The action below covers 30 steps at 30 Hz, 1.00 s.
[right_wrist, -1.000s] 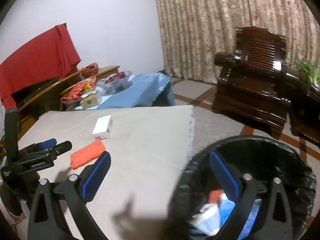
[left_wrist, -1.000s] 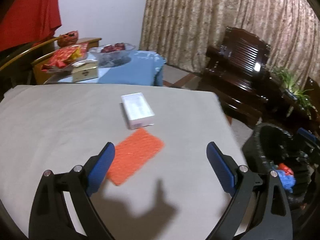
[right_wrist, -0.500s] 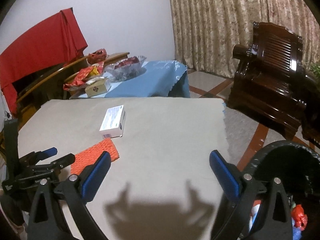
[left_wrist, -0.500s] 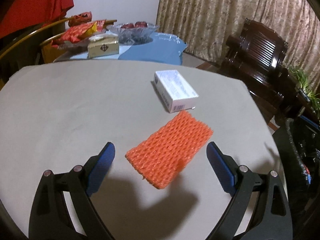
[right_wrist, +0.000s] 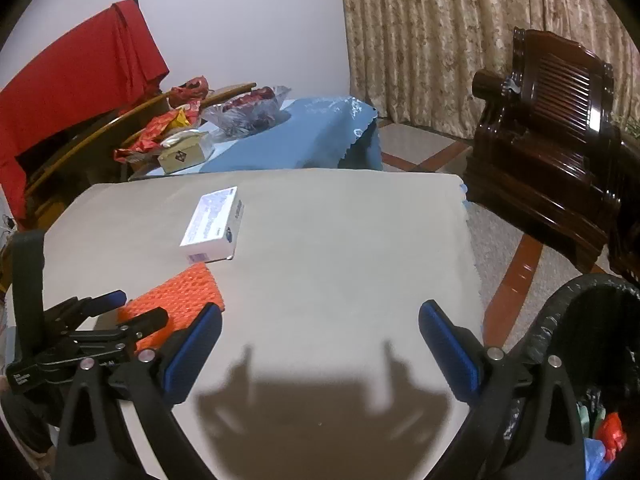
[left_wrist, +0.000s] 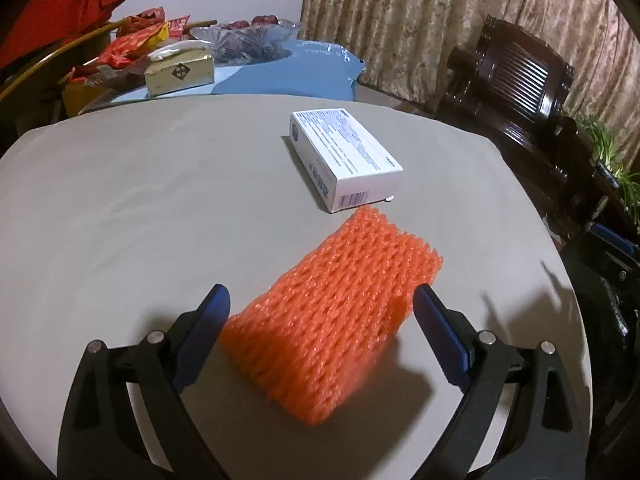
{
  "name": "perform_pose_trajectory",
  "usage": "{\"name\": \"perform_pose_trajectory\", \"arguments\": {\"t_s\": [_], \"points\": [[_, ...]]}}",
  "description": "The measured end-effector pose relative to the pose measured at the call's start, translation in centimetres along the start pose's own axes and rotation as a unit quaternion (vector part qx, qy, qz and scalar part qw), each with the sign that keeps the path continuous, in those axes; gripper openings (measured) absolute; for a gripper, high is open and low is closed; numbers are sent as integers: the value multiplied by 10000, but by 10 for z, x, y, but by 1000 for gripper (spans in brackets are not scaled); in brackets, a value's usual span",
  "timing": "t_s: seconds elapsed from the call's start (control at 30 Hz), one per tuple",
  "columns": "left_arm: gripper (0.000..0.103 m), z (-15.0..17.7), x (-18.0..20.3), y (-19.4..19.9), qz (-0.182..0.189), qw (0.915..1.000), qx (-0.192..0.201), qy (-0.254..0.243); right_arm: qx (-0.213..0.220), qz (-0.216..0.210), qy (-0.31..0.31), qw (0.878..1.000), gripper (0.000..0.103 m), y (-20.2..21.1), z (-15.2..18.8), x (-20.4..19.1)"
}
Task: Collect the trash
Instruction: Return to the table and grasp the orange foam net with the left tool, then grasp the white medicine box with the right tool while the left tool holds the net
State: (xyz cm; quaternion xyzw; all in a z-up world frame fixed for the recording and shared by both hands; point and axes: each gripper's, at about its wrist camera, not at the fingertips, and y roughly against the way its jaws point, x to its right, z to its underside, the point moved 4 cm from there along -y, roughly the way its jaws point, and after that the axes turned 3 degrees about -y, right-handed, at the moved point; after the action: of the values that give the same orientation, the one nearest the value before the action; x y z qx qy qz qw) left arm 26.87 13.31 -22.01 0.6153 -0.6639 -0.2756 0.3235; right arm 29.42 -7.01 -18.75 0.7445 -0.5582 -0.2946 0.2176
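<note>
- orange foam net sleeve [left_wrist: 332, 316] lies flat on the grey tablecloth [left_wrist: 140, 208], its far corner just beside the near end of the white box [left_wrist: 346, 160], touching or nearly so; i cannot tell which.
- left gripper [left_wrist: 320, 312] has its jaws spread wide on either side of the net's near half, blue pads [left_wrist: 212, 316] level with it, not pressing on it; whether the tips touch the cloth i cannot tell.
- from the right wrist view the same net [right_wrist: 180, 292] sits just this side of the white box [right_wrist: 214, 226], and the left gripper [right_wrist: 116, 308] shows at the net's left edge, one dark finger lying across it.
- right gripper [right_wrist: 320, 332] is also wide open, holding nothing, over bare cloth well to the right of the net, its shadow on the cloth below.
- black-lined trash bin [right_wrist: 560, 320] stands off the table's right edge, far from the net, with bits of coloured rubbish inside near its bottom.
- beyond the white box, past the table's far edge, a blue-covered table [right_wrist: 304, 136] carries a gold box [left_wrist: 180, 74], red wrappers and a glass bowl.
- dark wooden armchair [right_wrist: 552, 120] stands to the right of that, before a patterned curtain [left_wrist: 420, 12].
</note>
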Motion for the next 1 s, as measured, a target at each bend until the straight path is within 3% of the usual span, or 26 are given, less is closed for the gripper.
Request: {"name": "perform_pose_trajectory", "arguments": {"t_s": [0.33,0.53,0.6,0.8,1.0], "points": [[88,-4,1,-17,65,9998,-193,-80,-34,28,-18,10000,97,-9,-4,6],[48,-3,10,-12,289,9993,-156,-186,-54,35,-56,10000,97,-14,-6,9],[25,-2,15,-11,523,9984,-148,-145,-58,33,-53,10000,97,-15,-7,9],[22,0,17,-3,462,9989,-29,9,-44,15,-31,10000,97,-17,-8,7],[22,-8,-12,26,45,9988,383,310,-32,-97,37,9999,97,-28,-15,-8]]}}
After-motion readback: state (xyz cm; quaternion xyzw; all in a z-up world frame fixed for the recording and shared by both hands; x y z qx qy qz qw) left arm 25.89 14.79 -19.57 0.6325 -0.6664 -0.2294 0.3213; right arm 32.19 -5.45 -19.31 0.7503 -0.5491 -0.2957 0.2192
